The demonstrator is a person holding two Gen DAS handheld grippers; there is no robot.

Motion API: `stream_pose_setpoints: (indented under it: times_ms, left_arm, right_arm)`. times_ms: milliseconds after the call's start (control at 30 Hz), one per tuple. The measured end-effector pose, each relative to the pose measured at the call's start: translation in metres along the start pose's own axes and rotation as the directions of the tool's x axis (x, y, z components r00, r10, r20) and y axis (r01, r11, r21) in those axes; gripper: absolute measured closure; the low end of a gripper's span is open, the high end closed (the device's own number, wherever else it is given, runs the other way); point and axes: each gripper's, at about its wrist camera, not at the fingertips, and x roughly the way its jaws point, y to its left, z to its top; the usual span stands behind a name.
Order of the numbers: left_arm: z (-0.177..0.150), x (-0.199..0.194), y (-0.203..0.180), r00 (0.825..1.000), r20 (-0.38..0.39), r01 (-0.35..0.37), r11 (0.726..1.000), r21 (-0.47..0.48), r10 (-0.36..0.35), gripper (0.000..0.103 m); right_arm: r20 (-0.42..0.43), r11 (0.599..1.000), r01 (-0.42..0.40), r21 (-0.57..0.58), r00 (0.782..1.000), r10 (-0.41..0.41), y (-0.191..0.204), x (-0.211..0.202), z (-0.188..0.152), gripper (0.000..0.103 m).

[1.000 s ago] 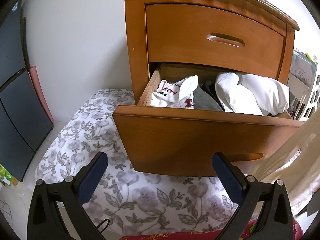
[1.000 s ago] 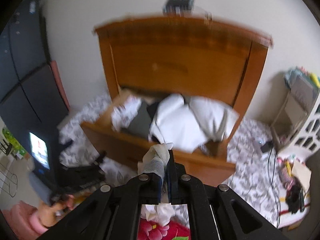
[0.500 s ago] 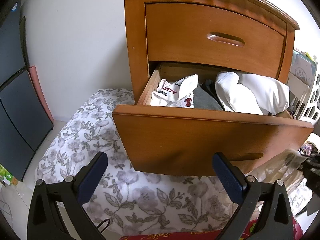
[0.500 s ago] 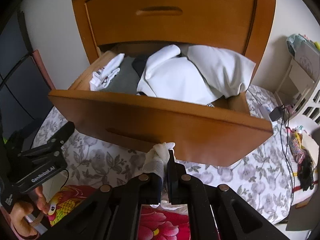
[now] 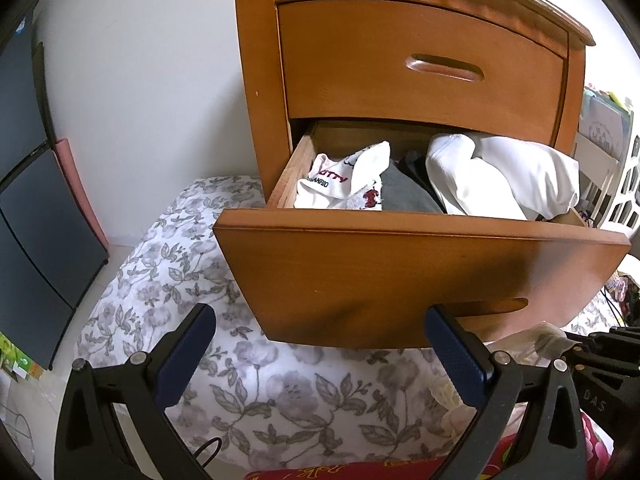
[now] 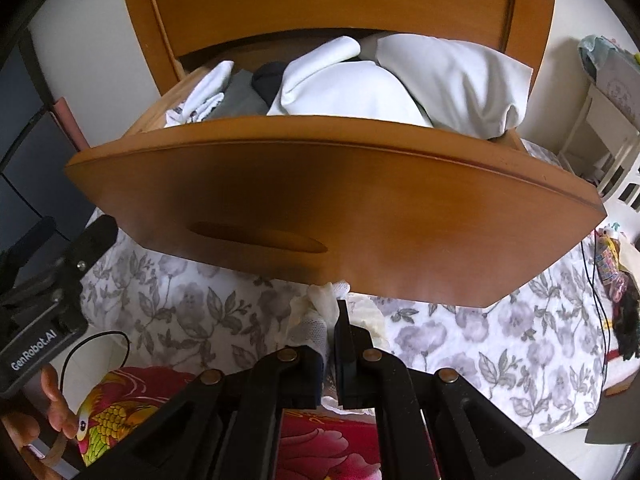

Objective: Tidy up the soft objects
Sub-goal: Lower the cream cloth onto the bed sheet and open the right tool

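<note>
Floral bedding (image 5: 248, 392) spreads beneath the wooden nightstand (image 5: 256, 80), whose lower drawer (image 5: 400, 272) stands open, stuffed with white clothes (image 6: 372, 92). We hold our left gripper (image 5: 320, 356) spread wide; our right gripper (image 6: 329, 344) pinches a cream lace cloth (image 6: 320, 312) below the drawer's front edge.

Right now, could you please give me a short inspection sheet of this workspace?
Surface: floral sheet under the open lower drawer.
Job's things: cream lace cloth in the right gripper; printed white garment, grey garment and bulky white garment in the drawer.
Clutter: red patterned fabric; small items at far right.
Grippers: left gripper open, empty; right shut on the cloth.
Cables: black cable by the left gripper.
Surroundings: wooden dresser, upper drawer shut; white wall.
</note>
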Motion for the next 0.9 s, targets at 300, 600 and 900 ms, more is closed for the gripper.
stream_pose_setpoints:
  times_ms: [300, 600, 900]
  left_arm:
    - [0.001, 0.001, -0.001, 1.0, -0.008, 0.0, 1.0, 0.007, 0.0, 0.0]
    - [0.001, 0.002, -0.003, 1.0, -0.011, -0.004, 1.0, 0.015, 0.004, 0.0]
    - [-0.001, 0.003, -0.004, 1.0, -0.015, -0.012, 1.0, 0.026, 0.012, 0.0]
  right_arm:
    - [0.007, 1.0, -0.006, 0.017, 1.0, 0.005, -0.001, -0.006, -0.001, 0.048]
    - [0.007, 0.998, 0.004, 0.056, 1.0, -0.005, -0.005, -0.007, -0.009, 0.025]
    - [0.03, 0.996, -0.019, 0.09, 0.999, 0.017, -0.009, -0.007, -0.014, 0.006]
